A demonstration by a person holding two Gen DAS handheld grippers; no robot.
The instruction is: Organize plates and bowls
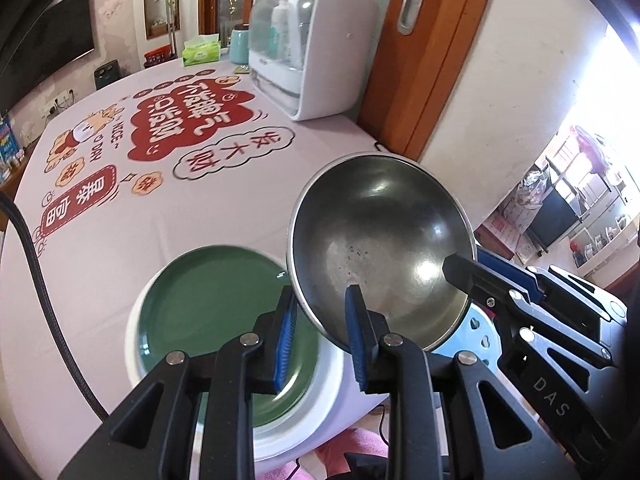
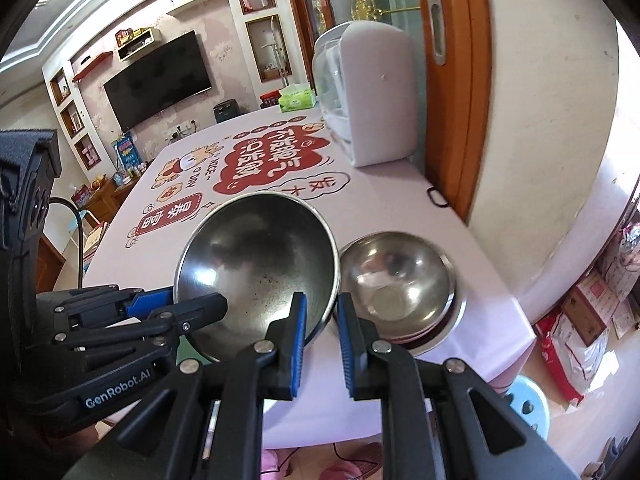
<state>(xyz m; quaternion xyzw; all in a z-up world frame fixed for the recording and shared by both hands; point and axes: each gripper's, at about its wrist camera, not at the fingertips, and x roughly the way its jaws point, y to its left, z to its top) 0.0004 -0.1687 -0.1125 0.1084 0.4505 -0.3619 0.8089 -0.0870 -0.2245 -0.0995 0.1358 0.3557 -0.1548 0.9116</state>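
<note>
Both grippers, left gripper (image 1: 320, 320) and right gripper (image 2: 322, 320), are clamping narrow jaws on the large round steel bowl (image 2: 256, 256), sharing its weight, beside the smaller steel bowl (image 2: 400, 284), likely for nesting.

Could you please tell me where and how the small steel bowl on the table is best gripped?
Pinch the small steel bowl by its thin rim at the near-right edge, one claw finger inside, one outside, coming from above. It sits upright, mouth up; its round wall looks too wide to span, and the large steel bowl crowds its left.
</note>
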